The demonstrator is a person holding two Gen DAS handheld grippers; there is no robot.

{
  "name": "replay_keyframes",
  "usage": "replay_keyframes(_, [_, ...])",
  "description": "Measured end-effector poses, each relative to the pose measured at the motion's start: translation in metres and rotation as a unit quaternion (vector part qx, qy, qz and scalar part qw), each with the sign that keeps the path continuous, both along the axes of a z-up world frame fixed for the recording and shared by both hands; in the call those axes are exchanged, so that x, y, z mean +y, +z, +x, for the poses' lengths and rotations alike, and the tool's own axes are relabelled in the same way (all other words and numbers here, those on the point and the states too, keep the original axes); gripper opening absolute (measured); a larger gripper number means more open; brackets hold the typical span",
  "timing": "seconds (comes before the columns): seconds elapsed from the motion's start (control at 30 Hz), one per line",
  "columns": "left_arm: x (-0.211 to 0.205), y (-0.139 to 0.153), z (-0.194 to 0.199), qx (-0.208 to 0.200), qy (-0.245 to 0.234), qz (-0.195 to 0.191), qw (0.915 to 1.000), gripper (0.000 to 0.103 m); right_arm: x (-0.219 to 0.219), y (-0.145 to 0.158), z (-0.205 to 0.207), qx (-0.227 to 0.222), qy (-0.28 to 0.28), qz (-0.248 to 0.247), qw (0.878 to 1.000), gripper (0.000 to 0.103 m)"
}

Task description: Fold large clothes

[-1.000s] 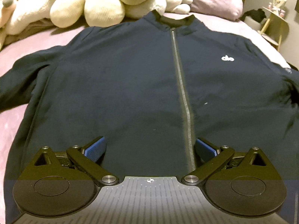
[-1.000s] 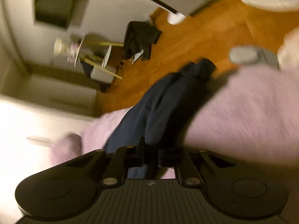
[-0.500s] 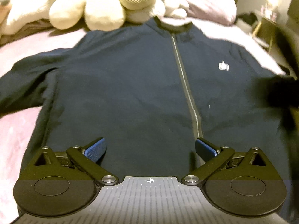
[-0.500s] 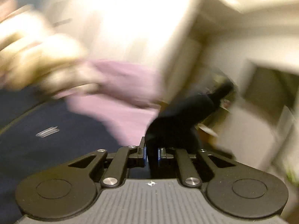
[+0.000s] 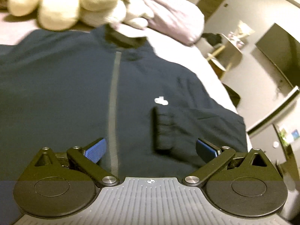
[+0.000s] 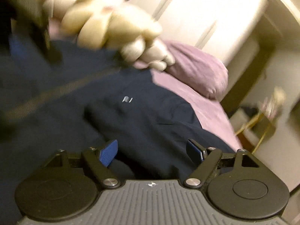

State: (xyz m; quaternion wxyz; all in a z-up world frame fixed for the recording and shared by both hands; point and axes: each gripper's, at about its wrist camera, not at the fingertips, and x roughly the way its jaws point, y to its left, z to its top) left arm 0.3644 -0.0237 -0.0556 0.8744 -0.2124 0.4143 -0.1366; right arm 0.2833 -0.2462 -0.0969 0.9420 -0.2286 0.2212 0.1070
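A dark navy zip jacket [image 5: 65,97] lies front-up on a pink bed, with a grey zipper [image 5: 113,101] down its middle and a small white logo [image 5: 160,100]. Its right sleeve [image 5: 165,129] is folded in across the chest, the ribbed cuff lying below the logo. My left gripper [image 5: 150,150] is open just above the lower front, with nothing pinched. In the right wrist view the jacket [image 6: 142,120] lies under my right gripper [image 6: 151,150], whose jaws are opening; cloth shows between the blue pads [image 6: 108,152] without being pressed.
Cream plush toys [image 5: 61,3] and a pink pillow [image 5: 174,16] lie past the collar. The bed's right edge [image 5: 219,78] drops to a floor with a small side table [image 5: 228,50] and a dark screen [image 5: 279,56]. A pale wardrobe [image 6: 206,18] stands behind.
My right gripper swung the sleeve from beside the bed over onto the chest and let go, its jaws parting. The left view swung right and lifted slightly.
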Motion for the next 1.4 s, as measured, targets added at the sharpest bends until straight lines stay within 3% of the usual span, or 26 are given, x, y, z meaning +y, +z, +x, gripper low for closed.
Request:
replay_keyframes(0.03, [-0.008, -0.005, 0.01, 0.005, -0.009, -0.002, 0.9999, 0.102, -0.02, 0.01, -0.004, 0.007, -0.021, 0.056, 0.998, 0.08])
replay_keyframes(0.07, [-0.015, -0.01, 0.019, 0.013, -0.013, -0.003, 0.9998, 0.094, -0.038, 0.017, -0.004, 0.019, -0.043, 0.11, 0.993, 0.078])
replay_keyframes(0.1, [-0.02, -0.015, 0.027, 0.023, -0.019, -0.006, 0.9995, 0.088, -0.058, 0.021, -0.008, 0.034, -0.067, 0.169, 0.983, 0.07])
replay_keyframes(0.13, [-0.024, -0.022, 0.036, 0.039, -0.021, -0.012, 0.9989, 0.079, -0.08, 0.021, -0.013, 0.052, -0.086, 0.234, 0.967, 0.056])
replay_keyframes(0.2, [-0.03, -0.035, 0.05, 0.067, -0.023, -0.029, 0.9971, 0.076, -0.119, 0.011, -0.02, 0.092, -0.116, 0.356, 0.923, 0.043])
replay_keyframes(0.23, [-0.031, -0.041, 0.056, 0.077, -0.02, -0.034, 0.9963, 0.073, -0.133, 0.005, -0.023, 0.11, -0.127, 0.395, 0.903, 0.038])
replay_keyframes(0.3, [-0.032, -0.048, 0.064, 0.081, -0.01, -0.042, 0.9957, 0.067, -0.152, -0.012, -0.03, 0.138, -0.139, 0.452, 0.87, 0.035])
replay_keyframes(0.33, [-0.033, -0.051, 0.067, 0.087, -0.009, -0.053, 0.9948, 0.054, -0.157, -0.021, -0.035, 0.147, -0.142, 0.466, 0.861, 0.035])
replay_keyframes(0.37, [-0.033, -0.055, 0.071, 0.099, -0.011, -0.067, 0.9927, 0.043, -0.16, -0.028, -0.039, 0.15, -0.146, 0.476, 0.854, 0.035])
replay_keyframes(0.47, [-0.038, -0.061, 0.077, 0.104, -0.007, -0.065, 0.9924, 0.035, -0.168, -0.042, -0.044, 0.162, -0.149, 0.501, 0.837, 0.035])
replay_keyframes(0.53, [-0.038, -0.059, 0.076, 0.098, -0.003, -0.06, 0.9934, 0.028, -0.165, -0.043, -0.046, 0.165, -0.152, 0.51, 0.831, 0.035])
replay_keyframes(0.57, [-0.036, -0.056, 0.075, 0.09, -0.002, -0.056, 0.9944, 0.015, -0.163, -0.044, -0.044, 0.166, -0.152, 0.513, 0.829, 0.035])
replay_keyframes(0.6, [-0.032, -0.049, 0.073, 0.081, -0.002, -0.056, 0.9951, 0.01, -0.162, -0.042, -0.047, 0.167, -0.151, 0.513, 0.829, 0.035])
replay_keyframes(0.77, [0.013, -0.011, 0.057, 0.028, 0.018, -0.016, 0.9993, 0.01, -0.151, -0.025, -0.03, 0.153, -0.139, 0.499, 0.841, 0.035])
replay_keyframes(0.87, [0.054, 0.003, 0.045, 0.006, 0.066, 0.054, 0.9963, 0.01, -0.152, -0.015, -0.027, 0.144, -0.135, 0.501, 0.843, 0.035])
replay_keyframes(0.97, [0.089, 0.008, 0.033, -0.003, 0.12, 0.142, 0.9826, 0.01, -0.151, -0.014, -0.021, 0.146, -0.137, 0.501, 0.842, 0.035])
replay_keyframes(1.03, [0.108, 0.001, 0.03, 0.009, 0.133, 0.13, 0.9825, 0.017, -0.148, -0.017, -0.017, 0.153, -0.14, 0.505, 0.838, 0.035])
replay_keyframes(1.17, [0.13, -0.016, 0.024, 0.017, 0.146, 0.036, 0.9885, 0.055, -0.139, -0.023, -0.009, 0.173, -0.139, 0.51, 0.831, 0.035])
replay_keyframes(1.23, [0.131, -0.027, 0.028, 0.029, 0.147, 0.012, 0.9886, 0.056, -0.134, -0.025, -0.002, 0.184, -0.137, 0.515, 0.826, 0.035])
replay_keyframes(1.3, [0.127, -0.035, 0.038, 0.048, 0.149, 0.01, 0.9876, 0.042, -0.131, -0.026, 0.005, 0.189, -0.135, 0.524, 0.819, 0.035])
replay_keyframes(1.4, [0.127, -0.029, 0.034, 0.043, 0.148, 0.008, 0.988, 0.034, -0.129, -0.032, 0.02, 0.204, -0.136, 0.552, 0.797, 0.035])
